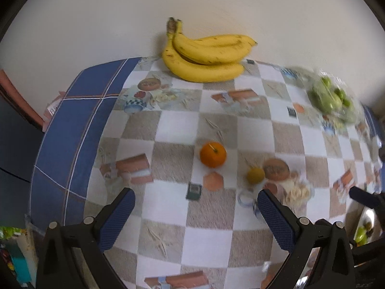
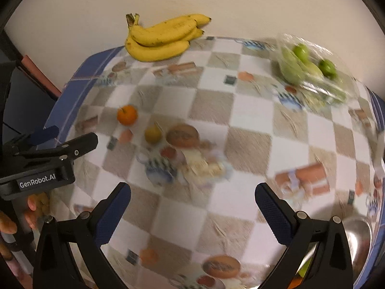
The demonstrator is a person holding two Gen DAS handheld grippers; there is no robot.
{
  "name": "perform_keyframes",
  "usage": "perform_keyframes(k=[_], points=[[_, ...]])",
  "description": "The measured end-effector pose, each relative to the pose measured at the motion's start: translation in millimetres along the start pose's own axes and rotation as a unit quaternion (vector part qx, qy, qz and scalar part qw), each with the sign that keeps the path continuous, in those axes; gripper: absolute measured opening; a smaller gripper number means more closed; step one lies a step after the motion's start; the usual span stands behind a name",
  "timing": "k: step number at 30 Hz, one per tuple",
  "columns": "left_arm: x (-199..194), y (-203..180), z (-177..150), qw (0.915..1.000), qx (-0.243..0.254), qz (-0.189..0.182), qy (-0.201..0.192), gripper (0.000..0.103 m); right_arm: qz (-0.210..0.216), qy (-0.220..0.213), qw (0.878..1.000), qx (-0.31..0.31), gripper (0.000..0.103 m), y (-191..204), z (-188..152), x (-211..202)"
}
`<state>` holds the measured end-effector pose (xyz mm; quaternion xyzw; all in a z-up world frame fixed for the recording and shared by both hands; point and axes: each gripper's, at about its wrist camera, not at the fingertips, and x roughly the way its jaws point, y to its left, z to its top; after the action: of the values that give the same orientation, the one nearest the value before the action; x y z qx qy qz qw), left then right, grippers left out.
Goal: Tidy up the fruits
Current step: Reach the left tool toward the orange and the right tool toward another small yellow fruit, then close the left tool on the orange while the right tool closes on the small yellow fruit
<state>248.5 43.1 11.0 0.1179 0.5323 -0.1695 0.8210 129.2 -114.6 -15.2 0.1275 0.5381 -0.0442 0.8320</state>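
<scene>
Both tools hover over the checkered counter (image 1: 216, 216), fingers spread wide, holding nothing: the left tool (image 1: 196, 219) and the right tool (image 2: 192, 213). In the left wrist view, an orange (image 1: 213, 154) sits at centre, a small yellow fruit (image 1: 255, 175) just beside it at 4 o'clock, bananas (image 1: 204, 55) at 12 against the wall, and bagged green fruit (image 1: 332, 98) at 2.

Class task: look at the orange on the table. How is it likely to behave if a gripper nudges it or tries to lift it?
The orange is round and lies loose on the flat tablecloth, so a nudge would probably roll it. Its curved skin may slip between pads unless gripped across the middle. It looks firm, likely not floppy.
</scene>
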Motion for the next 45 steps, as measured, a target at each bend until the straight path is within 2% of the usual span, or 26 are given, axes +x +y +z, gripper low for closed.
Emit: perform_keyframes(k=[4, 9, 12, 17, 19, 22, 26, 33, 35, 39, 45], points=[[11, 10, 16, 0.9993, -0.016, -0.033, 0.011, 0.096, 0.004, -0.002, 1.0, 0.001, 0.101, 17, 26, 11], [33, 14, 28, 0.9978, -0.032, -0.051, 0.026, 0.085, 0.015, 0.017, 1.0, 0.018, 0.075, 27, 41, 38], [46, 15, 32, 0.996, -0.044, -0.069, 0.036, 0.082, 0.017, 0.024, 0.999, 0.024, 0.066, 29, 44, 51], [68, 12, 35, 0.9948, -0.049, -0.076, 0.047, 0.075, 0.035, 0.037, 0.998, 0.038, 0.055, 30, 49, 72], [74, 10, 35, 0.9943, -0.051, -0.077, 0.054, 0.071, 0.035, 0.043, 0.998, 0.036, 0.053, 32, 50, 78], [82, 9, 37, 0.9938, -0.054, -0.08, 0.055, 0.065, 0.041, 0.052, 0.997, 0.039, 0.042, 33, 53, 87], [93, 8, 40, 0.9904, -0.07, -0.099, 0.067, 0.06, 0.047, 0.057, 0.996, 0.044, 0.039, 34, 57, 93], [100, 3, 40, 0.9887, -0.076, -0.105, 0.075, 0.04, 0.054, 0.064, 0.996, 0.034, 0.031, 42, 60, 101], [100, 4, 40, 0.9886, -0.077, -0.106, 0.074, 0.04, 0.054, 0.066, 0.996, 0.033, 0.026, 44, 61, 103], [96, 4, 38, 0.9908, -0.069, -0.092, 0.071, 0.039, 0.047, 0.061, 0.997, 0.029, 0.026, 44, 61, 101], [77, 8, 32, 0.9913, -0.082, -0.079, 0.066, 0.039, 0.052, 0.048, 0.997, 0.026, 0.026, 43, 57, 80]])
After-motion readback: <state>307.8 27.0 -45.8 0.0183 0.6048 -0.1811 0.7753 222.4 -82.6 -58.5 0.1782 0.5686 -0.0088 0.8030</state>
